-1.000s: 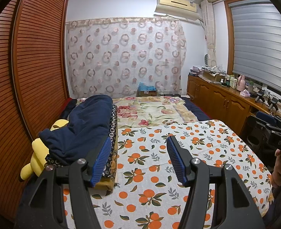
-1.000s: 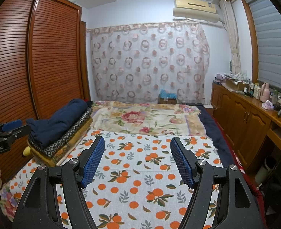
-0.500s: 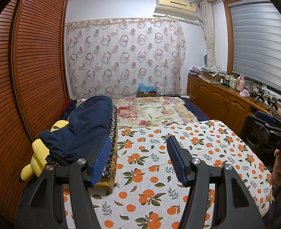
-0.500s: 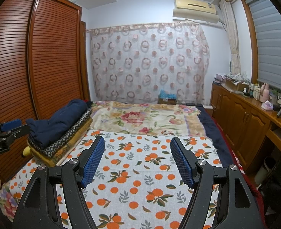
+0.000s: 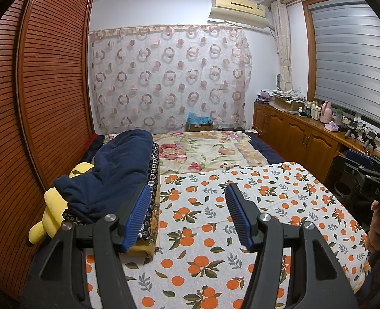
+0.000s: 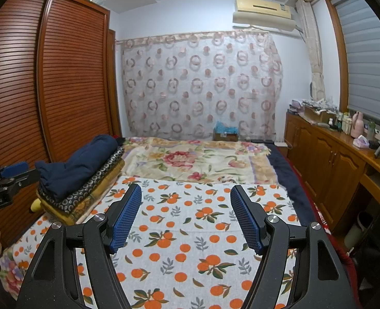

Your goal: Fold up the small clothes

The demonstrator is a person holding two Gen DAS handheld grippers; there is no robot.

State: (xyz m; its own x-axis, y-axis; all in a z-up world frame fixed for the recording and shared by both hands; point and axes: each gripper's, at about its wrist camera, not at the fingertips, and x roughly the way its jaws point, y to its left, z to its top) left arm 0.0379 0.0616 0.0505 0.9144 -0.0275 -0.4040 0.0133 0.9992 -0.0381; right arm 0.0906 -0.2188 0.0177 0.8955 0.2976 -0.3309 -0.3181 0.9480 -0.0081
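A dark blue garment (image 5: 117, 170) (image 6: 79, 164) lies on top of a stack of folded patterned cloths (image 6: 92, 193) at the left side of the bed. My left gripper (image 5: 186, 193) hovers open over the orange-print sheet (image 5: 228, 221), its left finger just in front of the stack, nothing between the pads. My right gripper (image 6: 186, 193) is open too, above the same sheet (image 6: 190, 244), holding nothing. Each gripper shows at the edge of the other's view, a hand on its handle.
A yellow plush toy (image 5: 50, 211) sticks out beside the stack. A slatted wooden wardrobe (image 5: 35, 103) lines the left, wooden cabinets (image 6: 326, 159) with bottles the right. A floral quilt (image 6: 197, 157) covers the far half of the bed; a box (image 6: 226, 131) sits below the curtain.
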